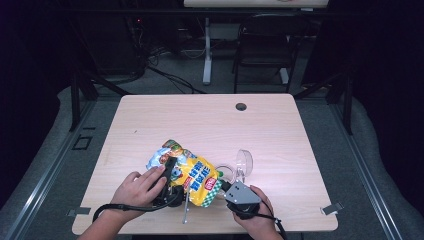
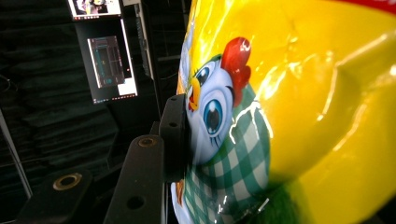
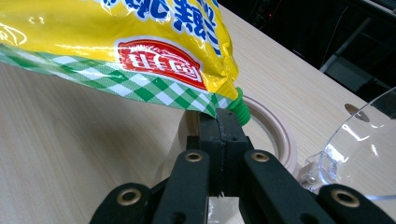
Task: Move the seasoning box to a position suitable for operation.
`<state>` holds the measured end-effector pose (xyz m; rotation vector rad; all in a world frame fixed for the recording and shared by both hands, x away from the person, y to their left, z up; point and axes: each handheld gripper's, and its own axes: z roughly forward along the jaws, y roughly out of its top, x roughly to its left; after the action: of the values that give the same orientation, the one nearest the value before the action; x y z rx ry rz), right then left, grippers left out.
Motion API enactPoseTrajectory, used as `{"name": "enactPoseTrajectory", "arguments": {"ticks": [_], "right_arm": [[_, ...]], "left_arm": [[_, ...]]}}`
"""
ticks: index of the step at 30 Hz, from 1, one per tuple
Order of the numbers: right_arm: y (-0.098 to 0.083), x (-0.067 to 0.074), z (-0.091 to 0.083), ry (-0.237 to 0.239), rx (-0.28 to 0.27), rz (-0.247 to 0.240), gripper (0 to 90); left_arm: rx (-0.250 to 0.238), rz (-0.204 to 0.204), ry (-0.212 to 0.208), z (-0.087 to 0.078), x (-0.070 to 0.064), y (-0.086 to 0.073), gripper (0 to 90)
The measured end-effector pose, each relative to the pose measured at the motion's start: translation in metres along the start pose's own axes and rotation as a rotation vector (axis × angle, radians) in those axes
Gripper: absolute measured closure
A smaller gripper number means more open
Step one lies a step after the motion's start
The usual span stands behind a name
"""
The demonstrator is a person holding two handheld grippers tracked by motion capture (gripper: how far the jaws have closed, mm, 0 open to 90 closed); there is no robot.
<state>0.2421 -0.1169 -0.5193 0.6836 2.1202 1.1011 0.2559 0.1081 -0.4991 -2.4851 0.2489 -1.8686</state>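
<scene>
A glossy yellow snack bag [image 1: 192, 175] printed with a cartoon chicken and green check sits above the pale wooden worktop [image 1: 210, 120], gripped mid-body by the left claw [image 1: 170, 172], its corner pinched in the clenched right claw [image 3: 225, 122]; dark room behind; bag text cut off

Yellow snack bag [image 3: 140, 42] with green-white check band, red label; pale wood worktop [image 1: 210, 120]; ring [image 3: 275, 133] apparently beige.
</scene>
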Motion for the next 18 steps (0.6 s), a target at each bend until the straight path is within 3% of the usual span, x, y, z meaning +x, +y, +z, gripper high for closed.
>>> {"name": "enactPoseTrajectory", "arguments": {"ticks": [18], "right_arm": [[0.0002,-0.0001,0.0008,0.002,-0.002,0.011,90.0]], "left_arm": [[0.026,0.034,-0.016,-0.0022,0.0061,0.0032,65.7]]}}
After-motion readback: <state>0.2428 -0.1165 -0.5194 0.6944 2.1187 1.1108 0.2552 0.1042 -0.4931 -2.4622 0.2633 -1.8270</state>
